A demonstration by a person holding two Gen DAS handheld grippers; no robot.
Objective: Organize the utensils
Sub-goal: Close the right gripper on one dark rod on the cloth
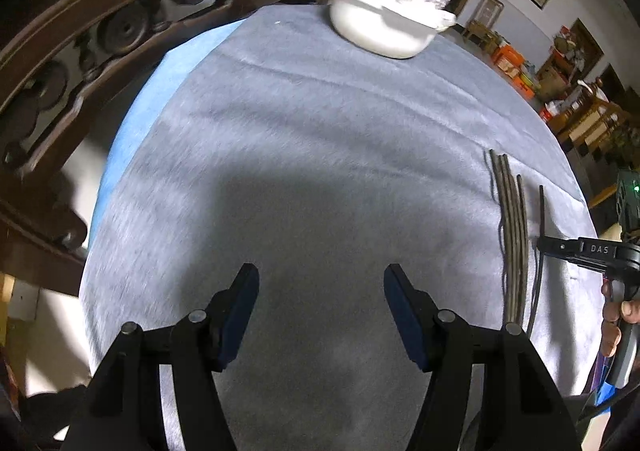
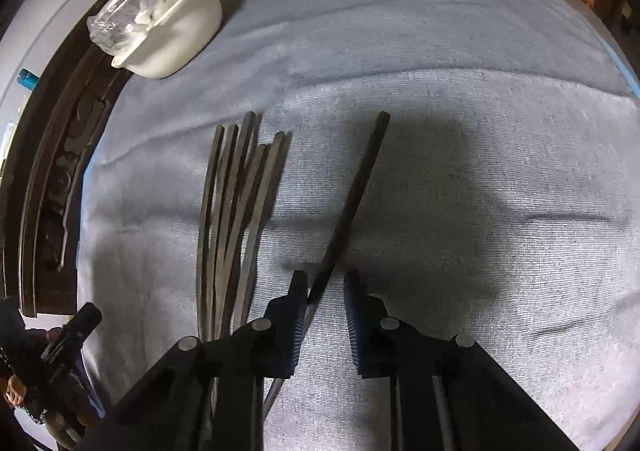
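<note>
Several dark chopsticks (image 2: 236, 211) lie side by side on the grey cloth (image 2: 440, 131), left of my right gripper (image 2: 326, 279). One single chopstick (image 2: 352, 195) runs slanted between its jaws, resting against the left pad (image 2: 298, 303), with a gap to the right pad; the jaws are open. In the left wrist view the bundle (image 1: 514, 231) and the single chopstick (image 1: 541, 211) sit at the far right, where the right gripper (image 1: 542, 245) reaches in. My left gripper (image 1: 320, 279) hangs open above bare cloth, holding nothing.
A white bowl (image 1: 376, 27) (image 2: 176, 39) with a clear plastic bag in it stands at the far edge of the table. A carved dark wooden frame (image 1: 80, 51) curves along the left side. A hand (image 1: 616, 311) grips the right tool's handle.
</note>
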